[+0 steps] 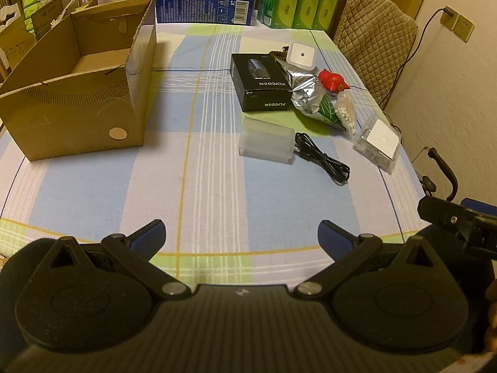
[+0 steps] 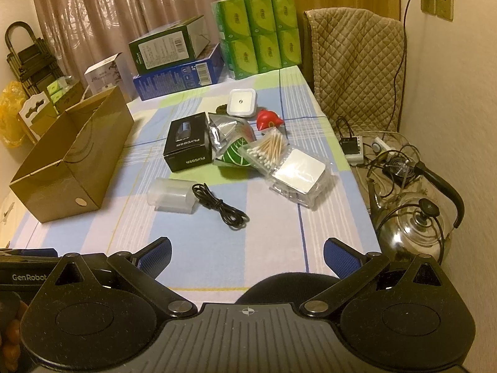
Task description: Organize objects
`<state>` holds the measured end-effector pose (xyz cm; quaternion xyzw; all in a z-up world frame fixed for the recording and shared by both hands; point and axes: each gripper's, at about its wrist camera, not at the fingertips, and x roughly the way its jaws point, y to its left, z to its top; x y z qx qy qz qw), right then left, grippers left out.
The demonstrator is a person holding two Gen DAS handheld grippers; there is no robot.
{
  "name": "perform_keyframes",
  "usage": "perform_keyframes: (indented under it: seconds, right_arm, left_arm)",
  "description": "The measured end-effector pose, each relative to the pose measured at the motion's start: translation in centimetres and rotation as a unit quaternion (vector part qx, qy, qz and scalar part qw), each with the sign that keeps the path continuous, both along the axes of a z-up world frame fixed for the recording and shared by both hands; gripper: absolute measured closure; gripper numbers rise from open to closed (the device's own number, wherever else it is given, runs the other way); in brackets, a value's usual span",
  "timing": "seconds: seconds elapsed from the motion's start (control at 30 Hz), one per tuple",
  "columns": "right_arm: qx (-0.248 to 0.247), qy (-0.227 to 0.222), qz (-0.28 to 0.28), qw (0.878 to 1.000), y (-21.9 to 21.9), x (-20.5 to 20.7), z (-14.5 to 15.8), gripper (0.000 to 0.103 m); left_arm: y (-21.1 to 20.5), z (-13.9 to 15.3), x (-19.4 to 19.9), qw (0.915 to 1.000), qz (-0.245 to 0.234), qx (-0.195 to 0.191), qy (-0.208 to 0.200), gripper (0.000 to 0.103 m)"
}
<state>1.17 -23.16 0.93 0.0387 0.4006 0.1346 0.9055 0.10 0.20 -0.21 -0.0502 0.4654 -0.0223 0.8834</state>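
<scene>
An open cardboard box stands on the left of the checked tablecloth. To its right lie a black FLYCO box, a frosted plastic case, a coiled black cable, a foil bag, a red toy, a cotton swab pack, a clear box with a white square and a white square device. My left gripper and right gripper hover open above the near edge, holding nothing.
Blue and green cartons and green tissue packs line the far edge. A quilted chair cover stands at the right. A steel kettle and tangled wires sit beside the table's right edge.
</scene>
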Motion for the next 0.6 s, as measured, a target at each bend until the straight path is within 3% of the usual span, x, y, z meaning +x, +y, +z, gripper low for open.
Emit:
perform_keyframes:
  seconds: [0.6]
  right_arm:
    - [-0.006, -0.027, 0.006, 1.0, -0.5, 2.1, 1.9, 0.002]
  left_arm:
    - [0.7, 0.5, 2.8, 0.9998, -0.002, 0.008, -0.017, 0.001]
